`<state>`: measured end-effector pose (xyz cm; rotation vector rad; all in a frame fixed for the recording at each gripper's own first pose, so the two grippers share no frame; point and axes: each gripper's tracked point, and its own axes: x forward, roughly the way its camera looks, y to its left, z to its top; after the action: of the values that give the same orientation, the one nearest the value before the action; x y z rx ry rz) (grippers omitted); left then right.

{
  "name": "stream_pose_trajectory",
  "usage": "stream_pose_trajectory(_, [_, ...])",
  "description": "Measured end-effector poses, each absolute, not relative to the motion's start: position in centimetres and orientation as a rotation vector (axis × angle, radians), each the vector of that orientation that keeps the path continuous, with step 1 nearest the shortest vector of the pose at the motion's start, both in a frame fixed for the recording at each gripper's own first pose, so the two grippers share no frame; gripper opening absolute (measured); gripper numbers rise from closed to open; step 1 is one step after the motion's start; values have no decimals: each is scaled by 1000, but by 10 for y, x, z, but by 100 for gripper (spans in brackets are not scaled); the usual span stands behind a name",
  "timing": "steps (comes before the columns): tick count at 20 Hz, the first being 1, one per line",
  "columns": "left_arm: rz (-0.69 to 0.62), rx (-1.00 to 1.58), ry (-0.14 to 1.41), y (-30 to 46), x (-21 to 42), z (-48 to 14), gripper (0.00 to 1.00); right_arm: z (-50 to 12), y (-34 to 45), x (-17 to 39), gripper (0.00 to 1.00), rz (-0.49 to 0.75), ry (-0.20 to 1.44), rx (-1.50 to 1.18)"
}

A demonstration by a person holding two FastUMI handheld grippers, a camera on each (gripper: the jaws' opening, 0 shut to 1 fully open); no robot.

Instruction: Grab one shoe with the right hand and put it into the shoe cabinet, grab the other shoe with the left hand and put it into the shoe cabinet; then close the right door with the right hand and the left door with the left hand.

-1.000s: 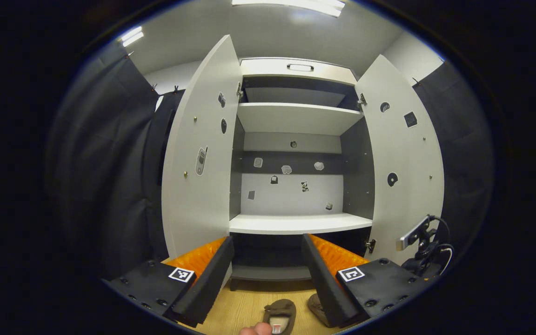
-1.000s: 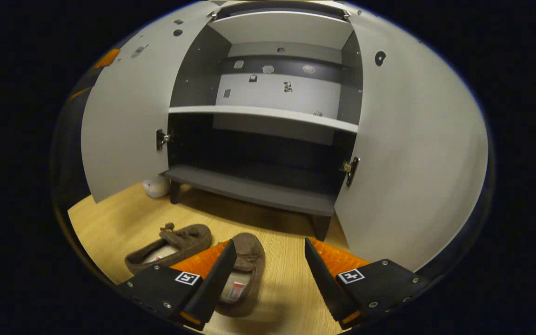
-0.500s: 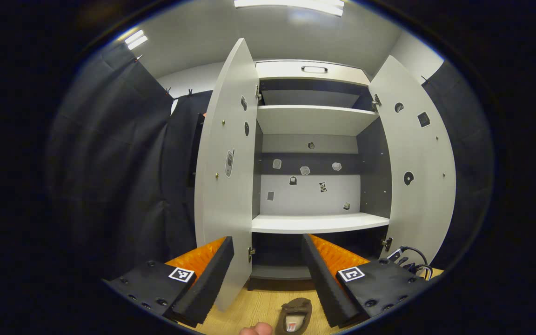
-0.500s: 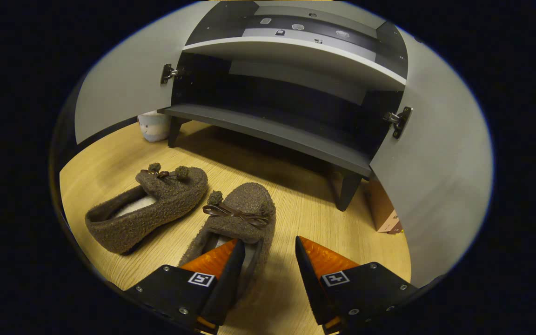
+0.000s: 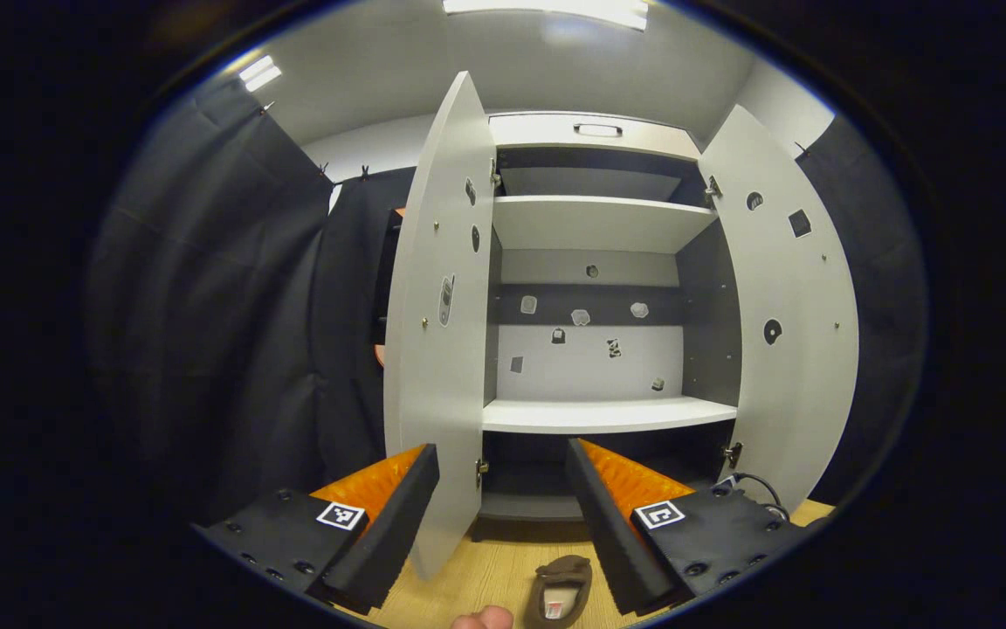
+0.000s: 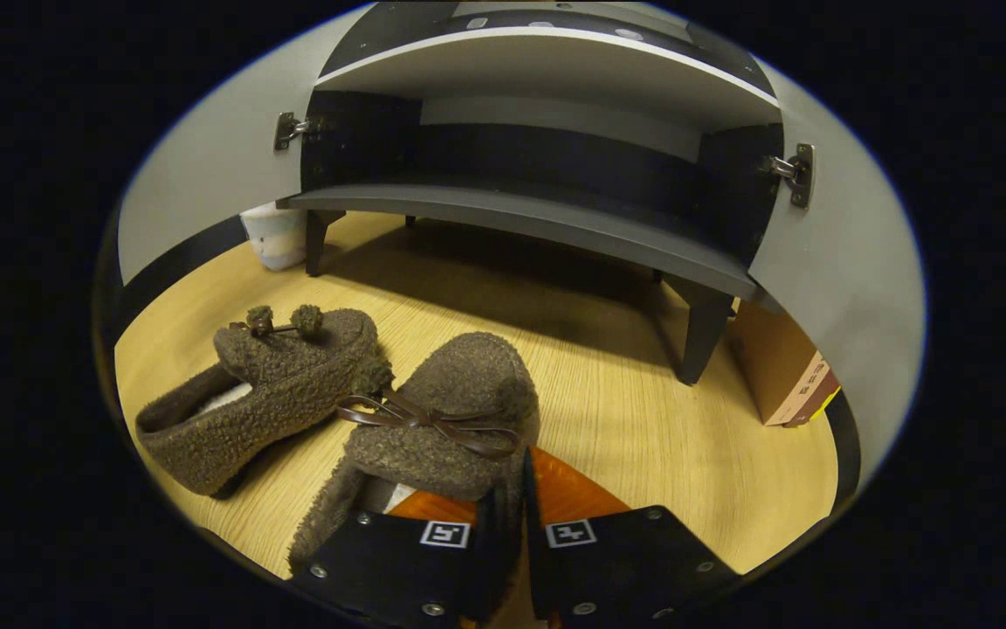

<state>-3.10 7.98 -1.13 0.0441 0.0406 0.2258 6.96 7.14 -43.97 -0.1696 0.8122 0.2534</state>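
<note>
Two brown fuzzy shoes lie on the wooden floor in front of the open shoe cabinet (image 6: 538,229). In the right gripper view the nearer shoe (image 6: 446,411), with a bow, has its right side wall pinched between the fingers of my right gripper (image 6: 512,491), which is shut on it. The other shoe (image 6: 280,384) lies to its left, toe touching it. In the left gripper view my left gripper (image 5: 503,511) hangs open and high, facing the shoe cabinet (image 5: 599,411), with one brown shoe (image 5: 561,590) on the floor below it.
Both cabinet doors stand open: the left door (image 5: 442,349) nearly edge-on, the right door (image 5: 804,332) wide. A cardboard box (image 6: 784,376) sits beside the right cabinet leg, a pale object (image 6: 278,238) by the left leg. A fingertip (image 5: 481,618) shows at the bottom edge.
My right gripper dropped lower onto the nearer shoe and went from open to shut on its side wall. My left gripper drifted slightly left and stayed open.
</note>
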Motion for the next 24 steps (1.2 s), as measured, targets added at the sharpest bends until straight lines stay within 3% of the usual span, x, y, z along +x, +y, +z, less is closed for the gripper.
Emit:
stream_pose_trajectory(2, [221,46,41,80,-30,-12,96,-439,73,70,6,239,808,-157])
stream_pose_trajectory(9, [184,36,38,69,-22,-13,96,-378,59,64,5,173,702,-103])
stream_pose_trajectory(20, [154,32,54,58,-25,-30,96,-126,38,56,5,19,245,38])
stream_pose_trajectory(22, [143,29,54,56,-25,-30,94,-82,44,71,5,41,187,37])
stream_pose_trajectory(24, [144,27,59,55,-26,-31,99,-42,57,97,2,93,133,24])
